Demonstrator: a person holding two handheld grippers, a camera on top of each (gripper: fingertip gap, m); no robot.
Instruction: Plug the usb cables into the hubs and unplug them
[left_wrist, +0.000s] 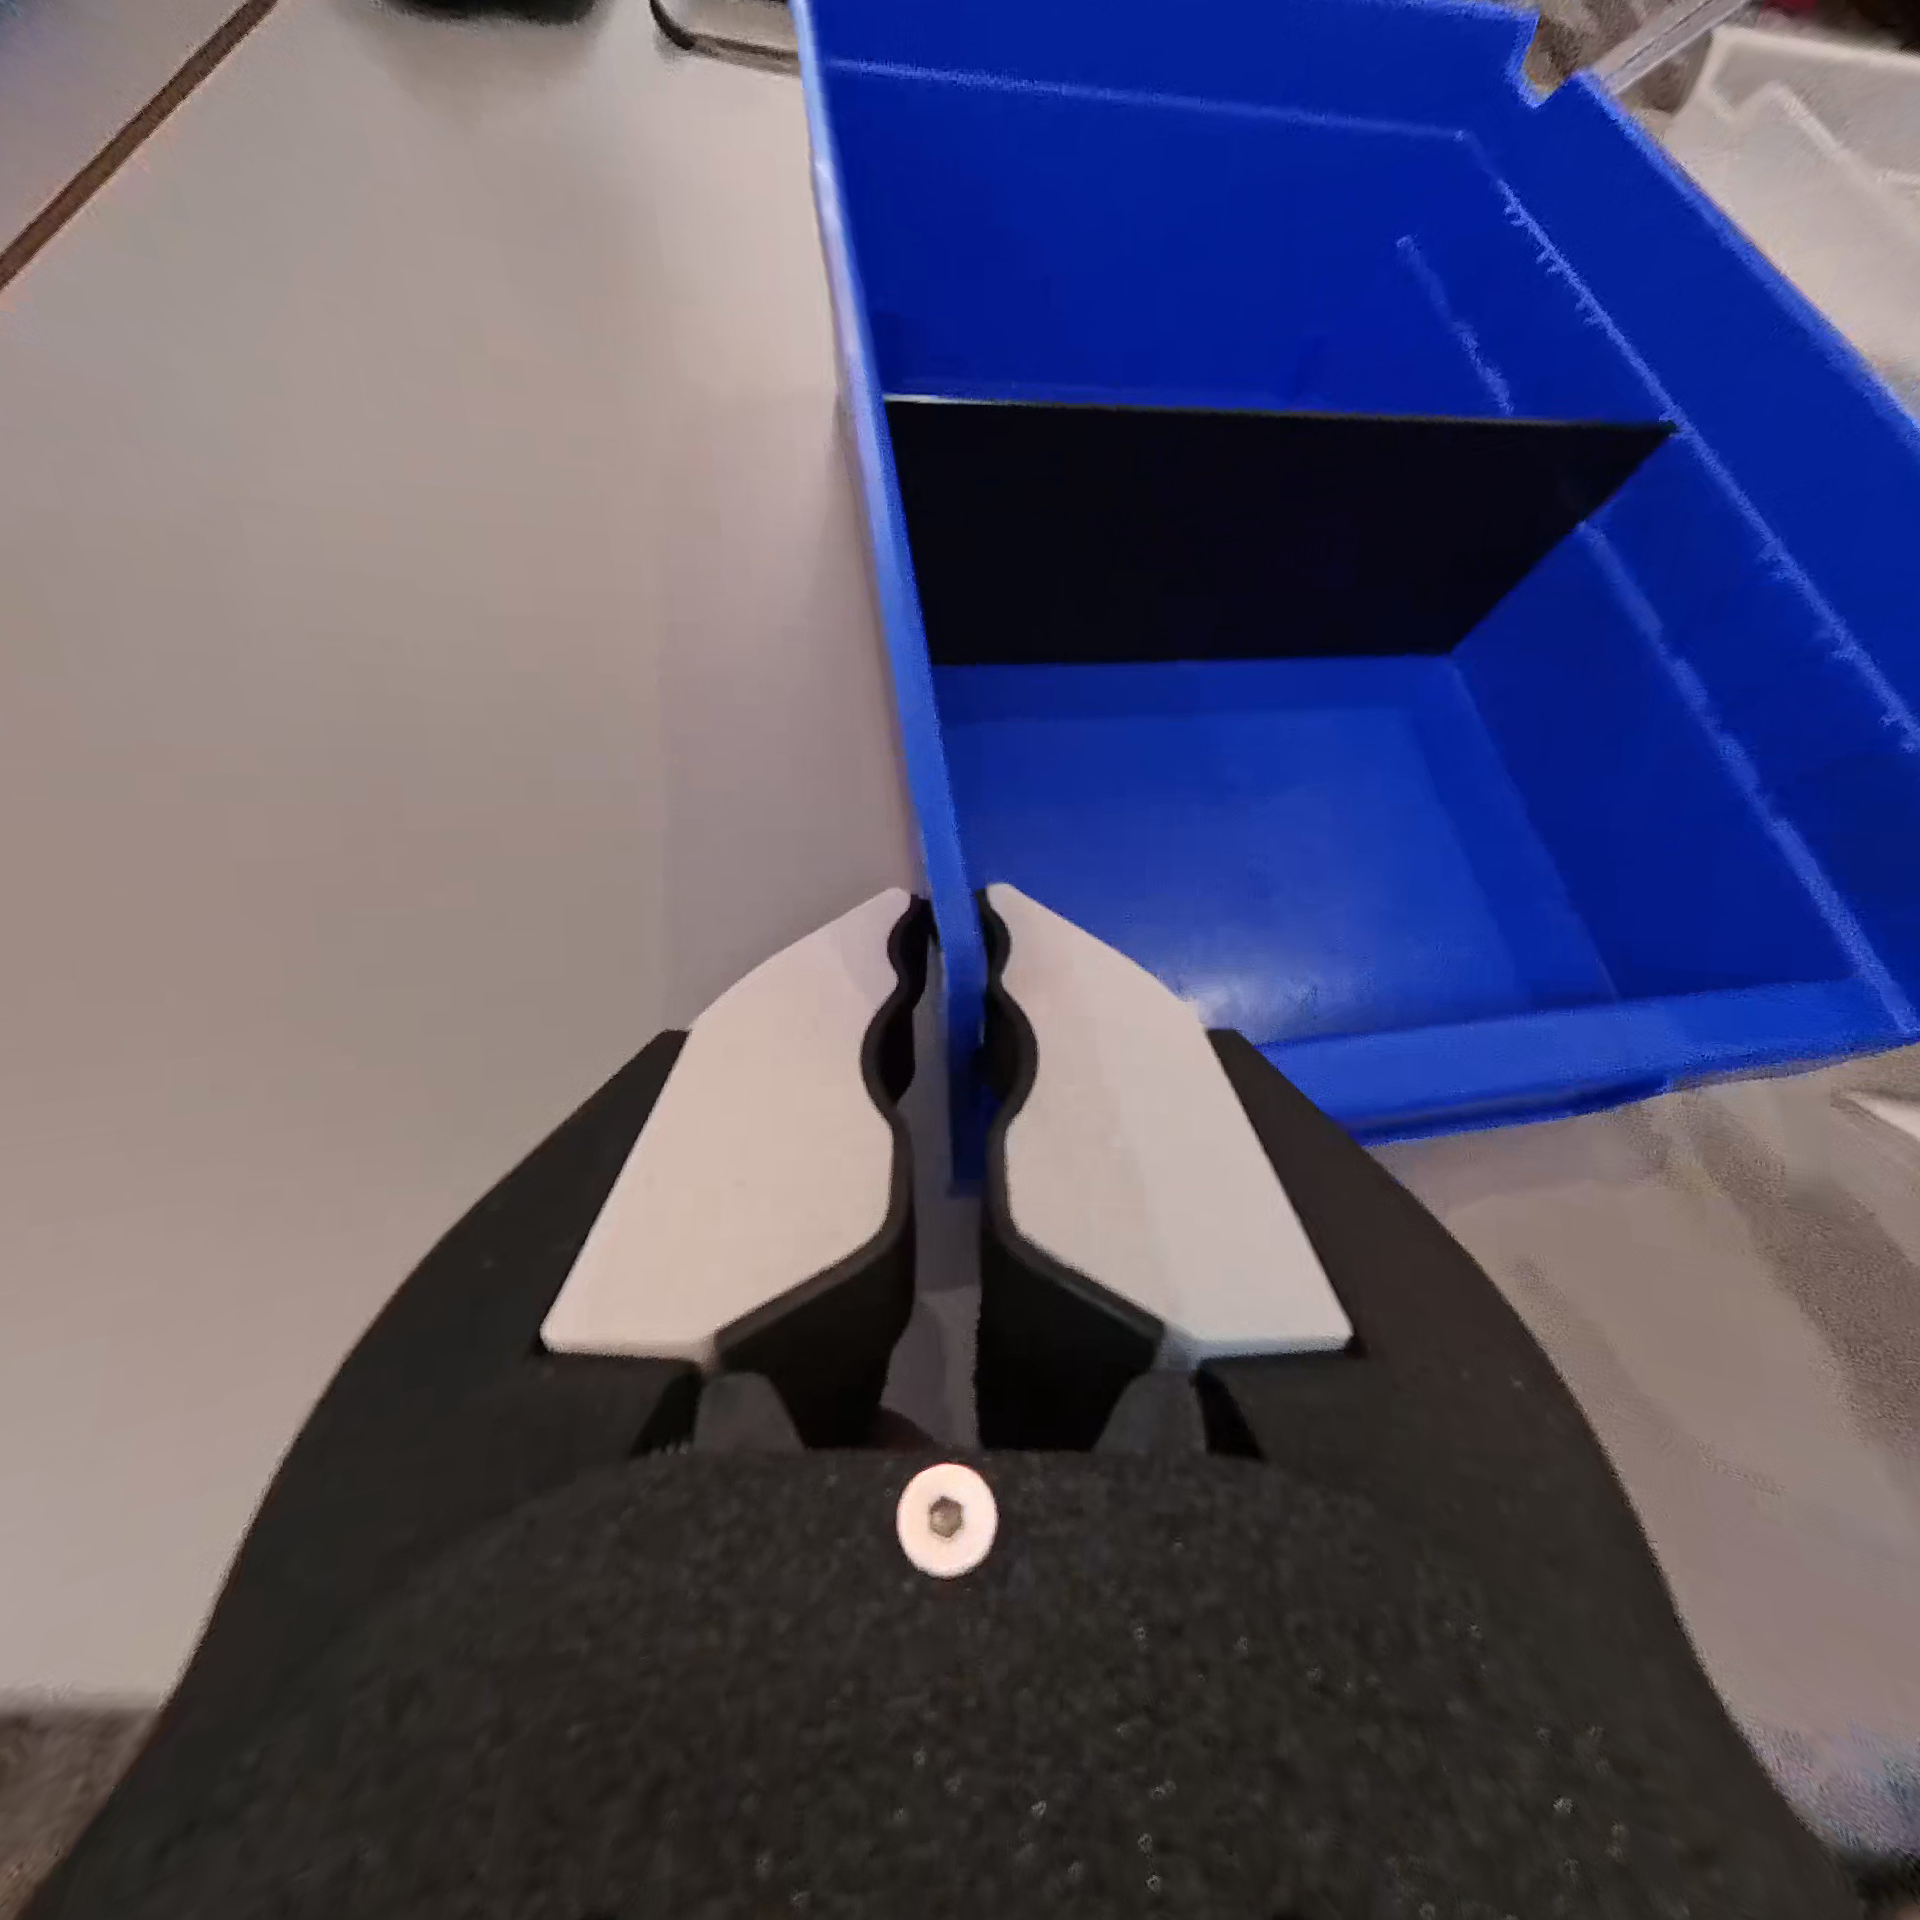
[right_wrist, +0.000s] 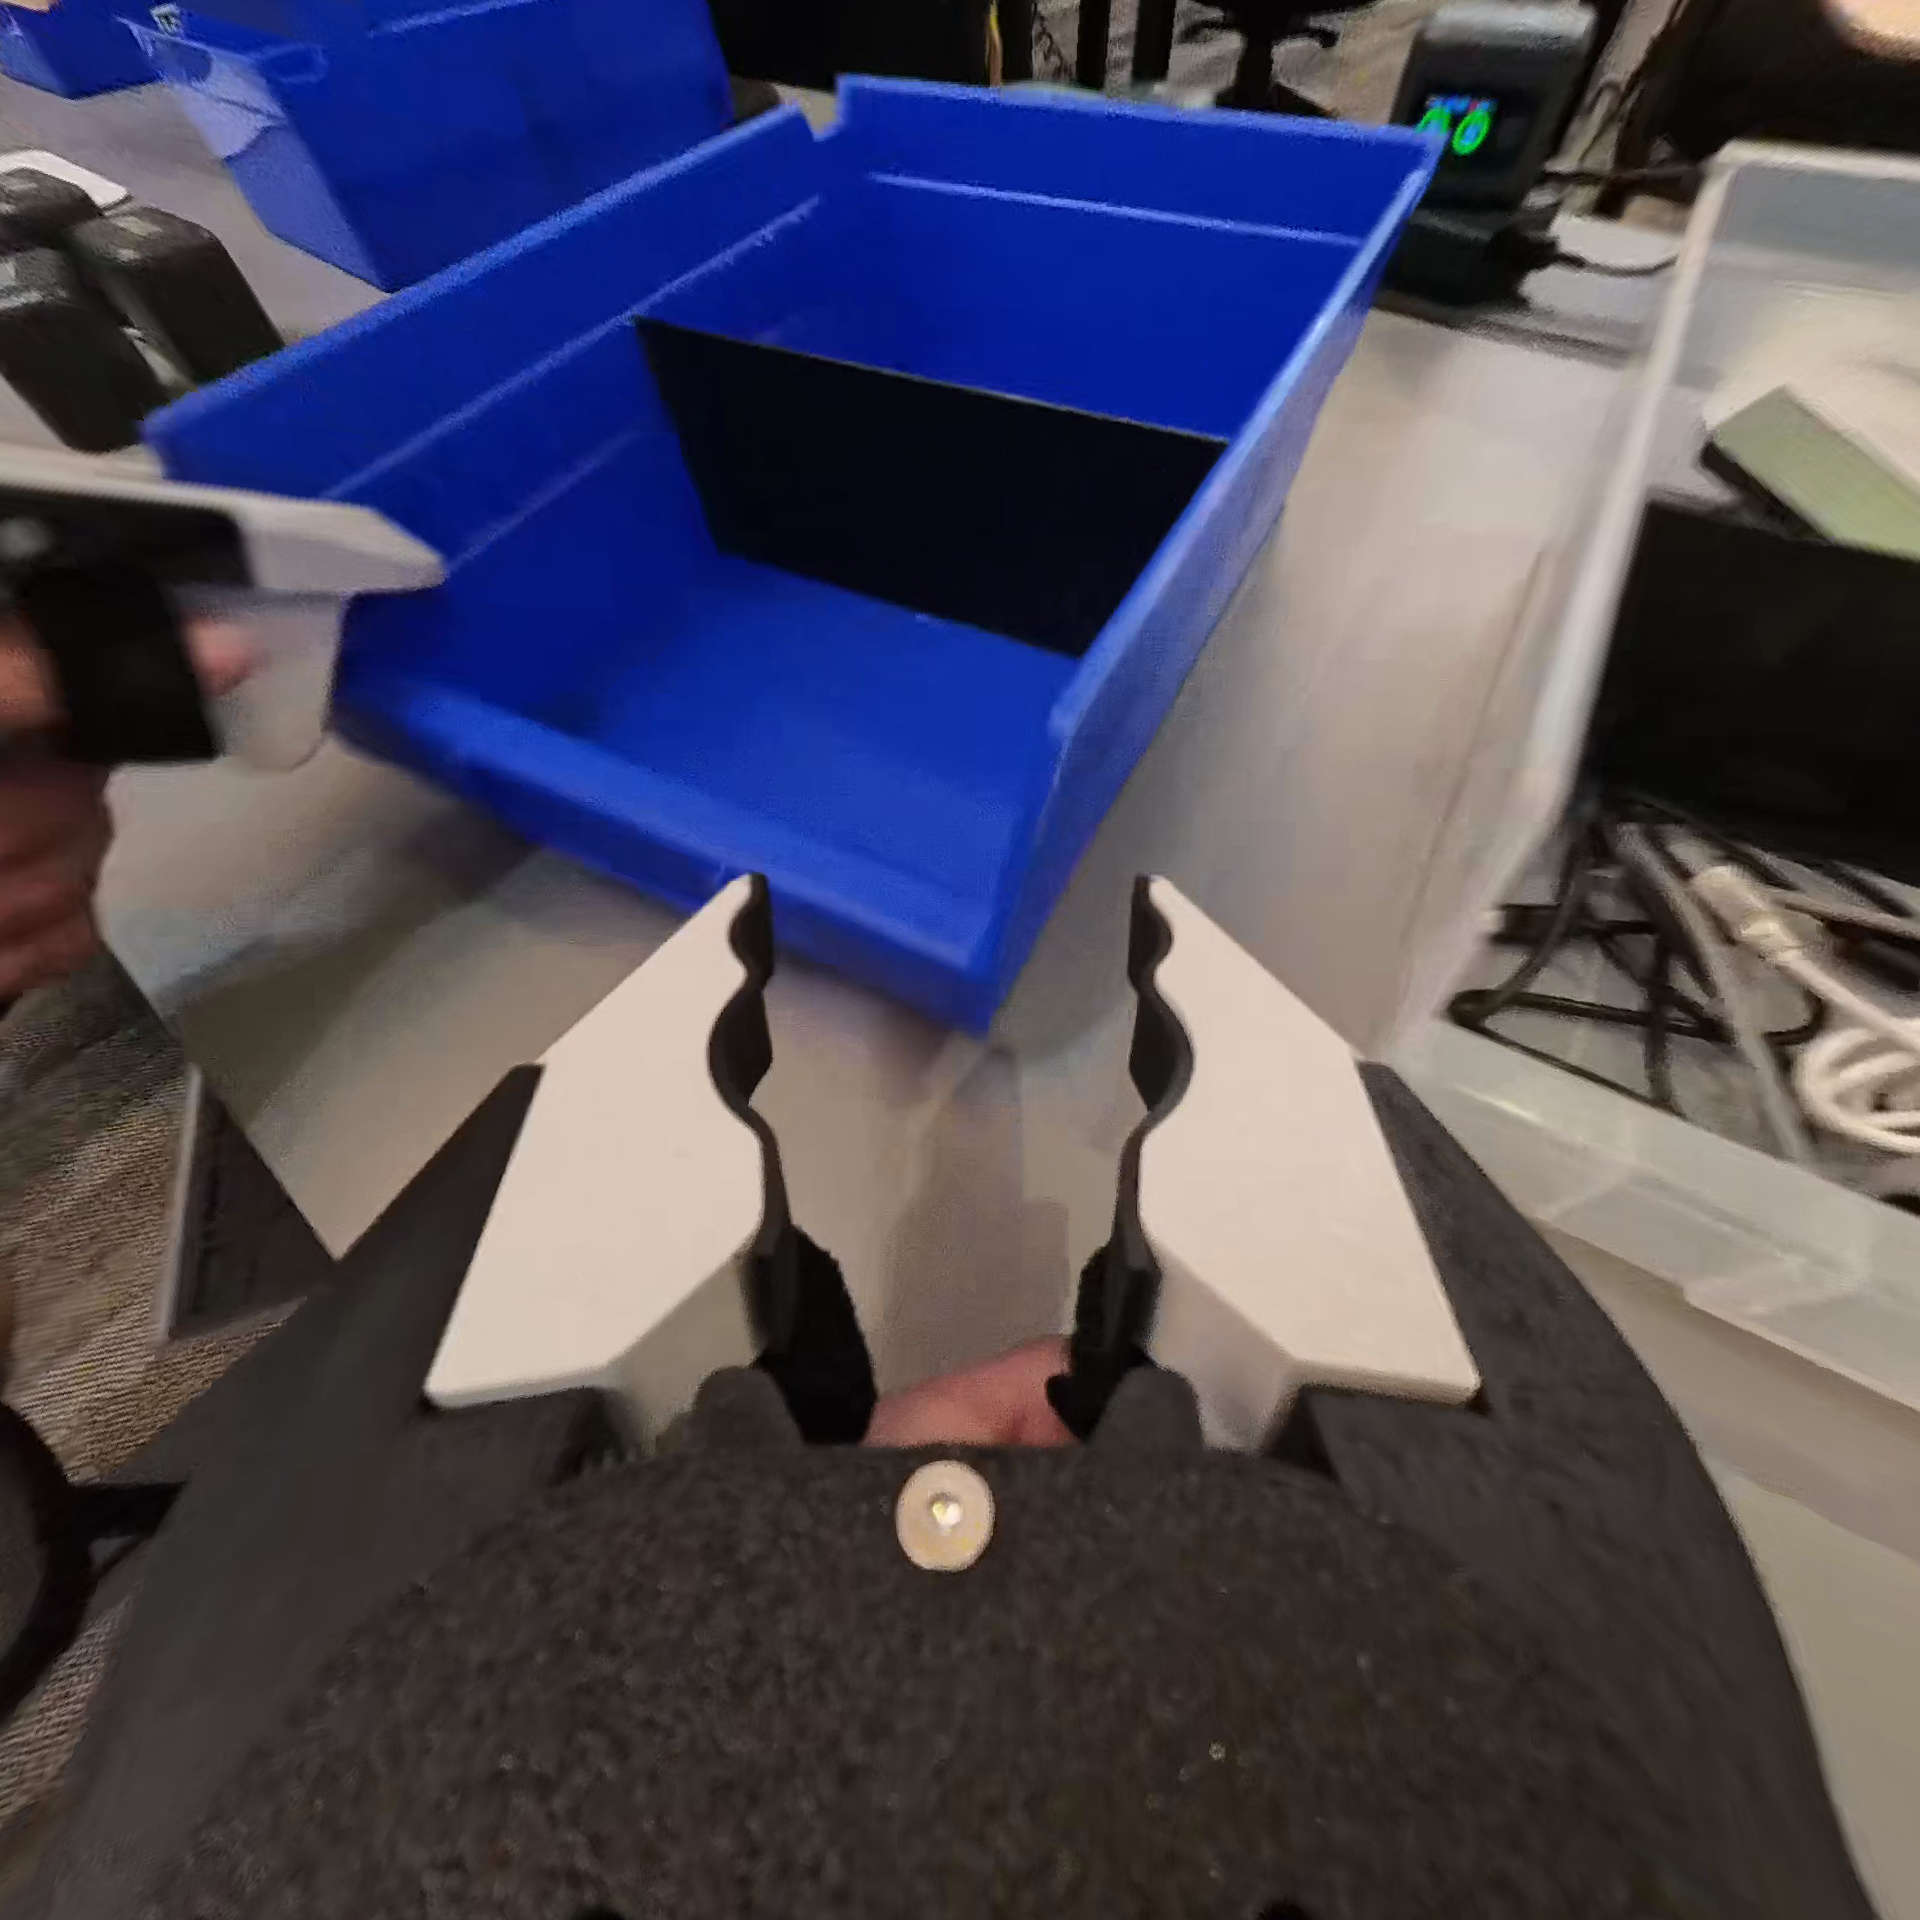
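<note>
So, no usb cables or hubs w/in the blue bin (right_wrist: 790, 727); cords lie in the clear tub (right_wrist: 1621, 1174), right of the right gripper (right_wrist: 951, 914), which is nearer, jaws apart, empty. Left gripper (left_wrist: 951, 914) pinches the bin's near-left wall, its long axis running away.

Storage bin (right_wrist: 831, 727) sits on the table (right_wrist: 1351, 727) dead ahead at twelve o'clock, its divider (right_wrist: 914, 488) standing across the middle, another bin (right_wrist: 468, 135) behind at eleven, and a clear tub (right_wrist: 1662, 1164) of cables (right_wrist: 1662, 935) at three.
</note>
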